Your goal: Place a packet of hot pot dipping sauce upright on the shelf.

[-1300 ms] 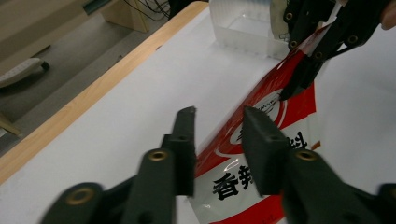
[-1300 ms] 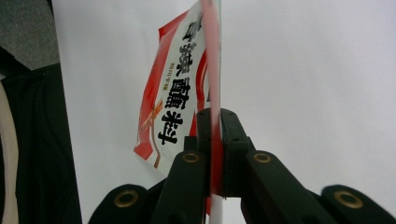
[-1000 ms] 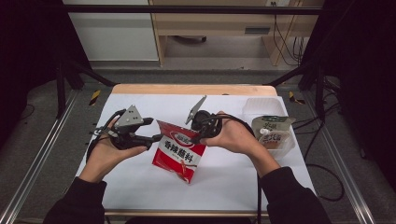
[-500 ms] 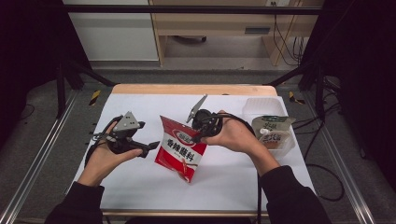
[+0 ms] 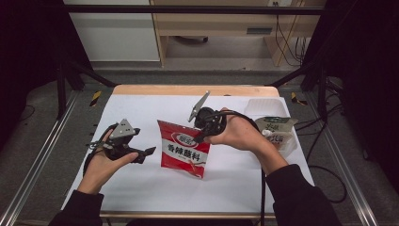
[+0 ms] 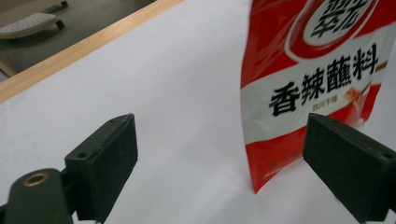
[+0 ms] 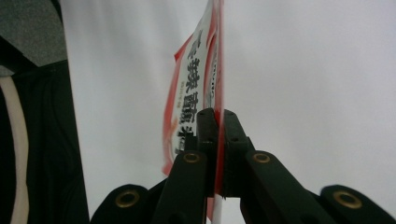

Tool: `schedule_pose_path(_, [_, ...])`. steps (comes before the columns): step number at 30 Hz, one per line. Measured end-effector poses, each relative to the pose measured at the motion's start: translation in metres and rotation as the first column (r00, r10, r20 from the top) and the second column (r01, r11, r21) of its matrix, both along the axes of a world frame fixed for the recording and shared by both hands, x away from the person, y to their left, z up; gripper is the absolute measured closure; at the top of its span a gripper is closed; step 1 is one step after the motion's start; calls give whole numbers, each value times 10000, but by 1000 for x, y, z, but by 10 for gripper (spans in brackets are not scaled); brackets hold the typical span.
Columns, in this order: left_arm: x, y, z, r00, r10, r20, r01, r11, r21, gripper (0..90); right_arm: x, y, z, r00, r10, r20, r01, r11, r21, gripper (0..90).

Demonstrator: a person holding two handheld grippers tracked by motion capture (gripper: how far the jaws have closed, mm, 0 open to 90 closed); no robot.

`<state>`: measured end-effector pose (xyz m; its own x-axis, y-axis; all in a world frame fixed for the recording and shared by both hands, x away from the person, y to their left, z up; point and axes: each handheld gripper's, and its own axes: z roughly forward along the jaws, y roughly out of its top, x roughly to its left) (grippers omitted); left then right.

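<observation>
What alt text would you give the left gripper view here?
A red and white snack packet with black Chinese lettering stands over a white table, ahead of the left hand-held gripper. Its two black jaws stand wide apart with nothing between the pads. The table's wooden edge runs across the upper left.

White table [image 5: 141, 188]; clear plastic tub [image 5: 266, 107] with packets [image 5: 277, 128] at right edge.

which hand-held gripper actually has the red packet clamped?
The right hand-held gripper: its jaws pinch the red packet's edge. The left hand-held gripper stands open, packet beyond it.
</observation>
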<state>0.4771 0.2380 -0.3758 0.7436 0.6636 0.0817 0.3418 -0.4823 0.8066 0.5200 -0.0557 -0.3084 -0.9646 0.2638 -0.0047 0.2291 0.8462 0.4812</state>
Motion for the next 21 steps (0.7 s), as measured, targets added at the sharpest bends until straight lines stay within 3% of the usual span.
schedule_pose_path(7, [-7,9,-14,9997,210,-88,-212,9996,-177,96,-4,-8,17,9995,254,212,-249,9994,-258,900])
schedule_pose_path(21, [-22,20,-50,9984,537,-198,-541,9982,-238,87,2,-53,62,9983,28,584,-27,10000,-28,899])
